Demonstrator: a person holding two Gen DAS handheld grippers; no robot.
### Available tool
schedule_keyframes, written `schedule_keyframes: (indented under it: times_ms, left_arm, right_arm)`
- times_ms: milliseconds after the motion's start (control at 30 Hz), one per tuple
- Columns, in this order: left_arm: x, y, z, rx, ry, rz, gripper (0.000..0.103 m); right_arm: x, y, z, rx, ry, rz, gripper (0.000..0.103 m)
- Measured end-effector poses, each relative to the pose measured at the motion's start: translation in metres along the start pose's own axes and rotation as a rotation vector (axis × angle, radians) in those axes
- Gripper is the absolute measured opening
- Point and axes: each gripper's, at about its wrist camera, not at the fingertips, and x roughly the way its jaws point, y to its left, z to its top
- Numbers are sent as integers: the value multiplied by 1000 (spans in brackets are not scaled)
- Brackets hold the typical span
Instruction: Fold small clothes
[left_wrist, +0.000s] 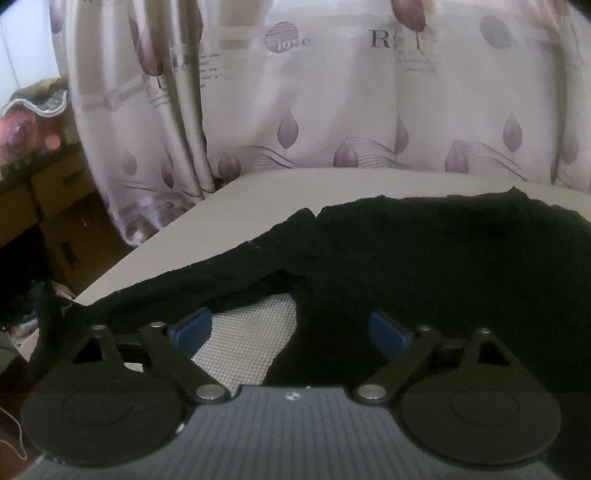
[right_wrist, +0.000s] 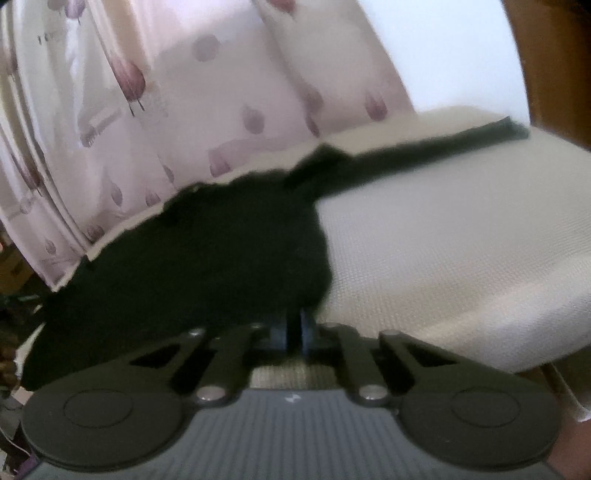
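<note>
Black knit garment (left_wrist: 424, 266) spread flat on pale textured mat (left_wrist: 236, 343), one long sleeve (right_wrist: 424, 151) trailing toward 2 o'clock in the right wrist view. Right gripper (right_wrist: 293, 328) pinched together on the garment's near hem at 6 o'clock. Left gripper (left_wrist: 291, 328) spread wide, blue pads (left_wrist: 192, 326) straddling the near edge, clamping nothing. Best next: seat left pads on a single layer, then lift both corners evenly to avoid bunching.

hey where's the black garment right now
The black garment lies spread on the pale table before the flowered curtain. In the right wrist view its near edge is pinched in the right gripper.
</note>
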Motion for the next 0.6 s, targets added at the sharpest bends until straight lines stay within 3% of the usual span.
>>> schedule_keyframes:
  times_ms: [233, 300, 333, 400, 433, 467, 567, 600]
  left_arm:
    - [-7, 4, -2, 21, -17, -10, 96]
    - [-9, 3, -4, 30, -38, -17, 97]
    - [-12, 4, -5, 33, -47, -20, 97]
    - [-15, 4, -7, 30, -69, -35, 100]
    - [-16, 4, -8, 24, -75, -46, 101]
    - [-17, 2, -8, 23, -76, -55, 101]
    - [-19, -1, -6, 27, -85, -85, 101]
    - [-20, -2, -6, 28, -93, -86, 101]
  right_arm:
    - [-42, -29, -8, 54, 14, -88, 4]
    - [-46, -33, -6, 60, 3, -32, 5]
    - [-45, -34, -2, 76, -9, -13, 11]
    - [-34, -31, 6, 86, -8, -11, 42]
    - [-28, -27, 10, 75, -18, -3, 73]
    - [-23, -23, 13, 63, -33, 18, 89]
    - [4, -16, 19, 17, -21, 50, 85]
    - [13, -14, 20, 9, 4, 41, 75]
